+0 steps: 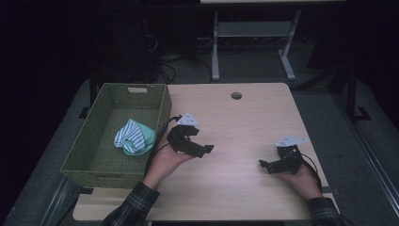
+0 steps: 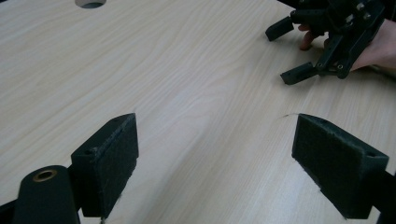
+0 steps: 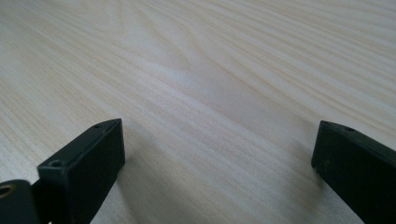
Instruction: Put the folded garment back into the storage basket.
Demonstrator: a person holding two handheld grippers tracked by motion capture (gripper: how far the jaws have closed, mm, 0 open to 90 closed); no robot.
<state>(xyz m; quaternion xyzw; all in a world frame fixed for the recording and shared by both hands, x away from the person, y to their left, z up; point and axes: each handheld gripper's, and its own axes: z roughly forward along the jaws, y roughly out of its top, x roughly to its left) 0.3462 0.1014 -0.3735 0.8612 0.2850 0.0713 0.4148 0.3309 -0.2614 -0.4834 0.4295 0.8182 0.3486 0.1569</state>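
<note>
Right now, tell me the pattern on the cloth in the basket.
The cloth has white and dark stripes with a plain mint-green part; the high view shows it best.

High view overhead, facing forward-down; 2 gripper views skim table (image 1: 244, 122) closely, shared.

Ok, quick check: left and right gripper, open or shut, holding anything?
Left gripper: open, holding nothing, over the bare table.
Right gripper: open, holding nothing, also over bare table.

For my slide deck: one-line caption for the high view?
Both open hand-held grippers, left and right, rest on the wooden table; striped cloth lies in the green basket.
</note>
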